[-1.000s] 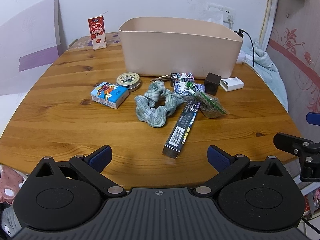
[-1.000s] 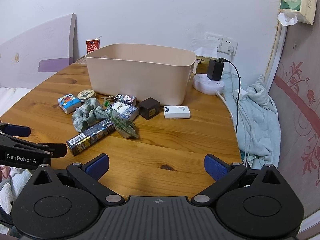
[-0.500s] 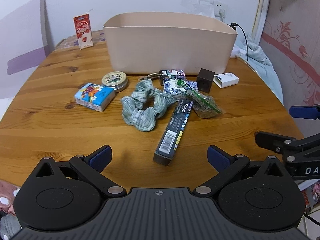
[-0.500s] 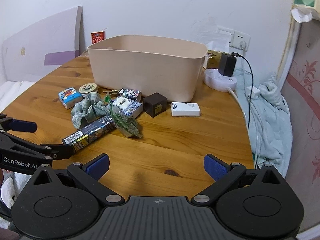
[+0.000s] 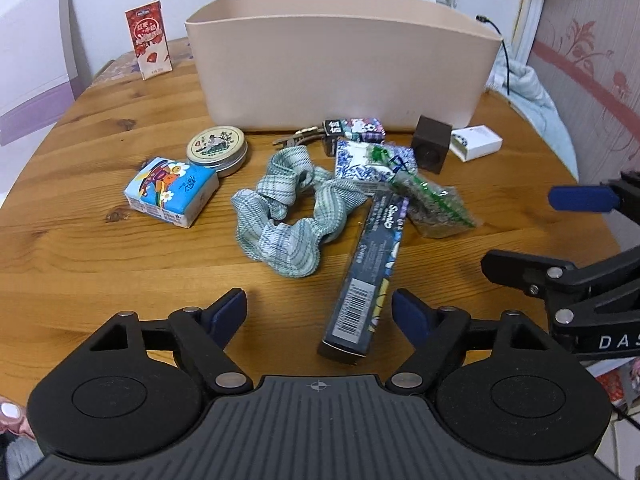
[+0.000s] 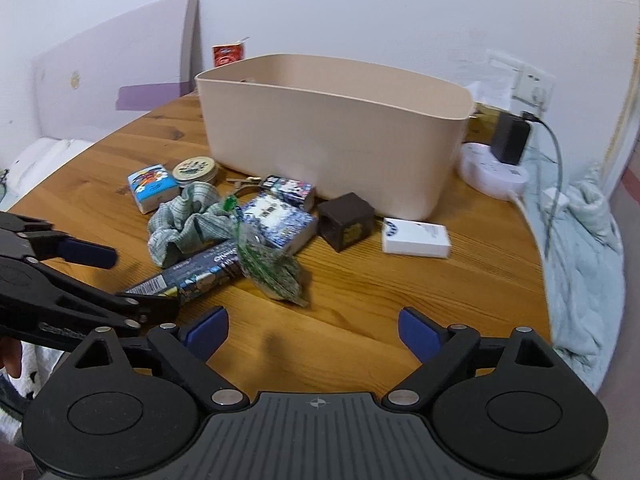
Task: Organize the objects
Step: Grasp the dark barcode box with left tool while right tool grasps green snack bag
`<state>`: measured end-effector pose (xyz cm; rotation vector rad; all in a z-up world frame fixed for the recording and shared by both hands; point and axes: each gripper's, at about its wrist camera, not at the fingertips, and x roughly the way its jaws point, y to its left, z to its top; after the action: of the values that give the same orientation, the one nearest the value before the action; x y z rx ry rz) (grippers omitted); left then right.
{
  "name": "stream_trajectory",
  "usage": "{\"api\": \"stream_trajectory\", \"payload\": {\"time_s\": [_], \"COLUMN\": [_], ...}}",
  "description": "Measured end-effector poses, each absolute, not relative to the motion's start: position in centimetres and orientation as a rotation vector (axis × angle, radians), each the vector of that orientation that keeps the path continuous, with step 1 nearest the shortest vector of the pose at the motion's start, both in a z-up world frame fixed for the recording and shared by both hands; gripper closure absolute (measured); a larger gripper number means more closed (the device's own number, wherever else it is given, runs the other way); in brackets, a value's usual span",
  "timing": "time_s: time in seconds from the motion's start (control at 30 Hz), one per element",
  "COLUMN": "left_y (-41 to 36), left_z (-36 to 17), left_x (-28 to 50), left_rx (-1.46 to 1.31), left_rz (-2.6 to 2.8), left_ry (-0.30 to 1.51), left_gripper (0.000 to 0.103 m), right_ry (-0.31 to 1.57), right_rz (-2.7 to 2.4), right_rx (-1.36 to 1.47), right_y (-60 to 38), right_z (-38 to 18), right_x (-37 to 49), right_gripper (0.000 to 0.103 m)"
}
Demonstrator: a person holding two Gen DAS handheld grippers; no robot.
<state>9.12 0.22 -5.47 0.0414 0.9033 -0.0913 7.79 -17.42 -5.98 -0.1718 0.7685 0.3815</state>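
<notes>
A beige bin (image 5: 340,64) (image 6: 332,136) stands on the round wooden table (image 5: 100,248). In front of it lie a green plaid scrunchie (image 5: 292,216), a long dark box (image 5: 368,268) (image 6: 192,276), a clear packet of greenery (image 5: 436,204) (image 6: 272,268), a blue-white patterned box (image 5: 368,160), a dark cube (image 5: 430,148) (image 6: 346,220), a white box (image 5: 476,142) (image 6: 416,238), a round tin (image 5: 217,148), a blue tissue pack (image 5: 172,190) and a small printed box (image 5: 356,128). My left gripper (image 5: 320,314) is open just before the long box. My right gripper (image 6: 312,330) is open, short of the packet.
A red milk carton (image 5: 149,42) stands at the back left. A white power strip with a black charger (image 6: 504,152) sits right of the bin. A pale blue cloth (image 6: 584,260) hangs past the table's right edge. A white-and-purple board (image 6: 120,76) leans at the left.
Both grippers have moved forward toward the pile, so the objects appear larger and closer. Both stay open. Nothing on the table has moved.
</notes>
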Motion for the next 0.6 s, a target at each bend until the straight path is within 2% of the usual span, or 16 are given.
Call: {"api": "stream_trajectory", "payload": {"time_s": [0.07,0.2,0.27,0.33,0.4,0.43,0.5,0.6], "left_y": [0.4,0.7,0.7,0.8,0.7,0.6,0.4,0.4], "left_z": [-5.6,-5.6,-5.7,-5.7,-5.6,-5.5,-5.5,-5.6], "left_x": [9.5,10.1,10.2,10.4,10.5,10.6,10.6,10.4], "left_rx": [0.046,0.069,0.086,0.087,0.088,0.096,0.111,0.12], "left_rz": [-0.098,-0.114,-0.13,-0.146,-0.167,-0.177,-0.197,-0.212], "left_ry": [0.91,0.92,0.924,0.926,0.926,0.927,0.924,0.919], "left_gripper": [0.027,0.042,0.044,0.051,0.065,0.07,0.078,0.079], "right_ry": [0.769,0.775,0.774,0.777,0.783,0.786,0.792,0.788], "right_rz": [0.402,0.435,0.46,0.478,0.487,0.492,0.5,0.495], "right_rx": [-0.166,-0.153,-0.155,-0.159,-0.162,-0.161,-0.159,-0.168], "right_y": [-17.2,-16.6,-16.2,-15.6,-15.1,-15.0,-14.8,-14.6], "right_z": [-6.2,-6.6,-6.9,-7.2,-7.4,-7.5,-7.6,-7.6], "right_x": [8.5,9.9,10.4,11.0,11.3,11.3,11.4,11.1], "right_gripper": [0.012,0.018,0.018,0.025,0.04,0.044,0.066,0.07]}}
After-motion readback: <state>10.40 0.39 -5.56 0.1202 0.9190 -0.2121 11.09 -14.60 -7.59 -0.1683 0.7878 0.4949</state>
